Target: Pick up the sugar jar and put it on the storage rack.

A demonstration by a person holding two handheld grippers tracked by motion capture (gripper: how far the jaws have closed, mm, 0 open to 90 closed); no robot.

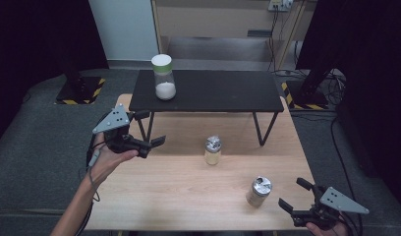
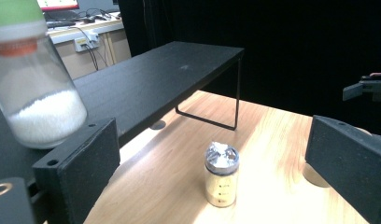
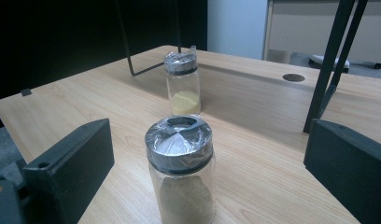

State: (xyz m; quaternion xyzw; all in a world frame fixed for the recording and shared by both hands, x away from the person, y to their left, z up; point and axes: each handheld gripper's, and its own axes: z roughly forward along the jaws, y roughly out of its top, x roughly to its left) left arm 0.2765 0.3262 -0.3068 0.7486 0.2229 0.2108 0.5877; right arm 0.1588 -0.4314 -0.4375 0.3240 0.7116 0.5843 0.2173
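Note:
A tall jar with a green and white lid (image 1: 164, 77) holds white powder and stands on the left end of a low black shelf (image 1: 213, 91). A small jar of yellow powder (image 1: 213, 150) stands mid-table, its top wrapped in film. Near the front right stands a second film-topped jar, of brown powder (image 1: 259, 191). My left gripper (image 1: 151, 128) is open beside the shelf's left leg, with the yellow jar (image 2: 221, 175) well ahead of its jaws. My right gripper (image 1: 293, 193) is open at the front right corner. The brown jar (image 3: 181, 175) is just ahead of its jaws, untouched.
The wooden table (image 1: 188, 191) carries the shelf across its far half on thin black legs (image 3: 331, 60). The tall jar (image 2: 37, 98) looms close at the left of the left gripper view. Dark curtains and floor stands surround the table.

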